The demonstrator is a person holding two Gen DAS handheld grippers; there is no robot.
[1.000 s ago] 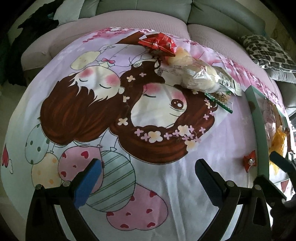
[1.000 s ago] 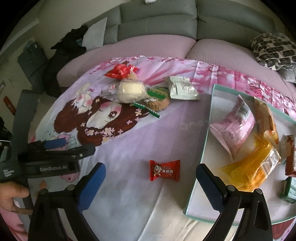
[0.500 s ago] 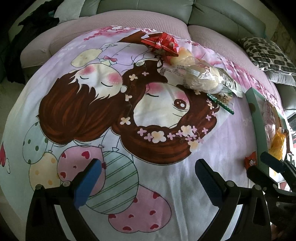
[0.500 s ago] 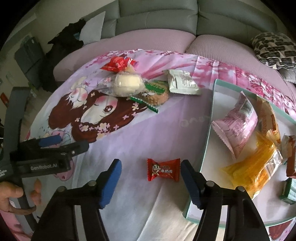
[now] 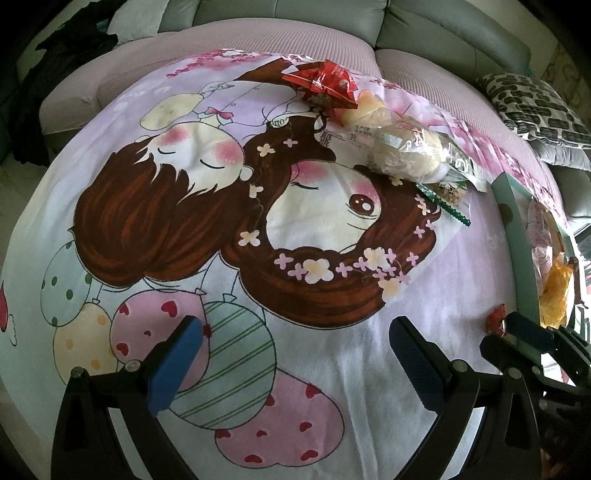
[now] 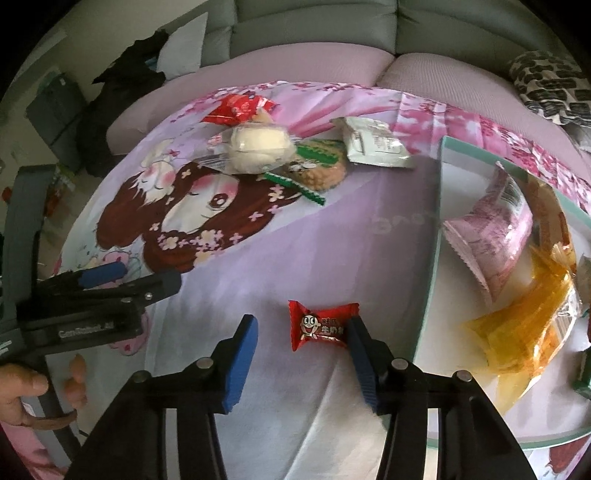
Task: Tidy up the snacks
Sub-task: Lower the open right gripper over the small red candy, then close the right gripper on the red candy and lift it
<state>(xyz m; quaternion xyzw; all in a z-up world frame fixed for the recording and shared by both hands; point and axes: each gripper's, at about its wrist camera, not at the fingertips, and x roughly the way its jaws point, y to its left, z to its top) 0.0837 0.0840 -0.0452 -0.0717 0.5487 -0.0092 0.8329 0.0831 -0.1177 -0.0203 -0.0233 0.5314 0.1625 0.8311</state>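
A small red candy [image 6: 320,325] lies on the cartoon-print cloth, between the fingers of my right gripper [image 6: 301,345]. The right finger touches its wrapper end; the left finger stands apart, so the gripper is open. The candy also shows at the far right of the left wrist view [image 5: 496,320], beside the right gripper's fingers [image 5: 517,334]. My left gripper [image 5: 291,354] is open and empty above the cloth. A red packet [image 6: 238,108], a bun in clear wrap [image 6: 260,147], a green-edged cookie pack [image 6: 314,168] and a white packet [image 6: 375,147] lie at the back.
A pale green tray [image 6: 437,236] at the right holds a pink packet [image 6: 491,236], an orange packet [image 6: 524,328] and other snacks. A grey sofa [image 6: 314,26] with a patterned cushion [image 6: 546,85] runs along the back. The left gripper's body [image 6: 92,306] sits at the left.
My right gripper has moved forward and narrowed around the red candy; its right finger now reaches the wrapper. The left gripper has stayed open and shifted only slightly.
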